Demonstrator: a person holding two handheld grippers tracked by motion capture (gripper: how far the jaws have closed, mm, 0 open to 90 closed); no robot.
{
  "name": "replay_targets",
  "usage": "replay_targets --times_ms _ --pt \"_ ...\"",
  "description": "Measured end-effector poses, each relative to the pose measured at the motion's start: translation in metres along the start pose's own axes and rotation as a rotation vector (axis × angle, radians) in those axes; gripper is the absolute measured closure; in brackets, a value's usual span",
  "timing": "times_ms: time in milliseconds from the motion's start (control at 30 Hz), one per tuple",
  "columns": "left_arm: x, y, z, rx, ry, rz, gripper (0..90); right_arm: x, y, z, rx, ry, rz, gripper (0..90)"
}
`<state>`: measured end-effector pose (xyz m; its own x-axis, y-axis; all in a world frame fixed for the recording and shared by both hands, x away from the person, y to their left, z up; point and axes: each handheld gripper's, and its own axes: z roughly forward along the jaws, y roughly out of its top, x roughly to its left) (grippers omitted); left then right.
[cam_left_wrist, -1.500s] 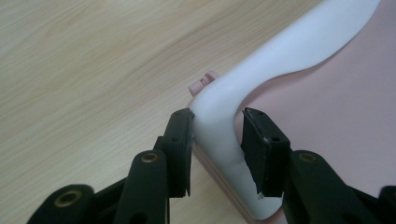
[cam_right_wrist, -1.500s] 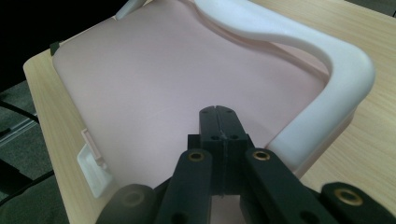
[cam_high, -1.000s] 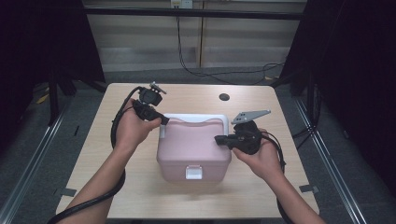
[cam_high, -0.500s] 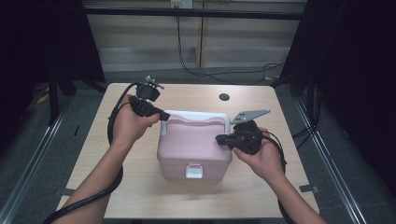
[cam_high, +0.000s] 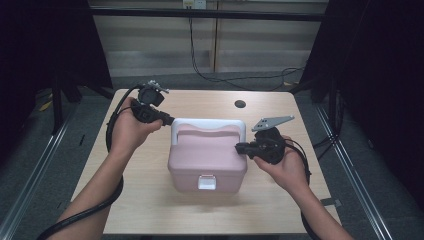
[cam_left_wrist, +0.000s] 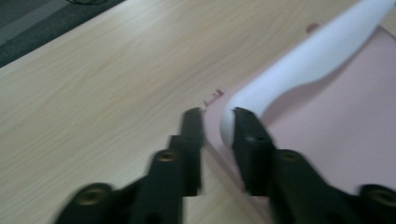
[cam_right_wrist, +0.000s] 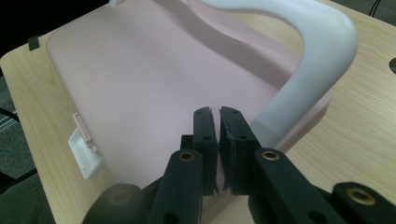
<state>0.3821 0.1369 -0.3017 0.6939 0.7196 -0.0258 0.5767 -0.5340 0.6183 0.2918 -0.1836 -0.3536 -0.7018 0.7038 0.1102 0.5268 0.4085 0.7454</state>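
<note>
Pink box (cam_high: 207, 160) between both hand-held grippers

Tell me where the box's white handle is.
In the high view the white handle lies along the far edge of the pink box, mid-table, between both hand-held grippers.

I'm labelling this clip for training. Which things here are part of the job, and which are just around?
In the job:
pink box
white handle
left gripper
right gripper

Just around:
table
hole in the table
wall cables
</note>
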Motion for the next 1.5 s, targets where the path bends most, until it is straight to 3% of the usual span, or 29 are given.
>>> replay_targets --times_ms 100,133,267,333,433,500,567,600,833,1200,1500 --pt "0.0 -0.003 0.008 -0.01 -0.039 -0.017 48.9 0.001 0.001 0.001 0.0 0.003 -0.003 85.4" --pt "-0.001 -0.003 0.009 -0.004 -0.029 0.002 47.3 0.001 0.001 0.002 -0.001 0.003 -0.004 85.4" --pt "-0.005 -0.004 0.019 0.023 -0.04 0.008 36.9 0.002 0.002 0.003 0.001 0.007 -0.007 85.8" --pt "-0.007 -0.006 0.027 0.044 -0.05 0.014 35.7 0.002 0.001 0.002 0.002 0.004 -0.004 85.9" --pt "-0.012 -0.008 0.037 0.04 -0.065 -0.004 40.0 0.002 0.001 0.002 0.004 0.005 0.001 86.3" --pt "-0.011 -0.006 0.038 0.039 -0.082 -0.026 56.9 0.002 0.001 0.002 0.004 0.006 0.002 86.2" --pt "-0.01 -0.004 0.036 0.047 -0.059 -0.034 65.9 0.002 0.001 0.002 0.003 0.005 -0.004 85.9" --pt "-0.01 -0.003 0.035 0.052 -0.074 -0.059 67.1 0.002 0.001 0.002 0.002 0.006 -0.005 85.9" --pt "-0.01 0.0 0.026 0.064 -0.09 -0.056 67.9 0.001 0.0 0.0 -0.014 0.02 0.006 84.1" --pt "-0.007 0.005 0.012 0.046 -0.106 -0.067 68.4 -0.006 -0.001 -0.023 -0.062 0.017 0.031 83.8" --pt "-0.005 0.012 0.001 0.03 -0.1 -0.06 68.9 -0.018 -0.011 -0.033 -0.047 -0.023 0.047 84.6"
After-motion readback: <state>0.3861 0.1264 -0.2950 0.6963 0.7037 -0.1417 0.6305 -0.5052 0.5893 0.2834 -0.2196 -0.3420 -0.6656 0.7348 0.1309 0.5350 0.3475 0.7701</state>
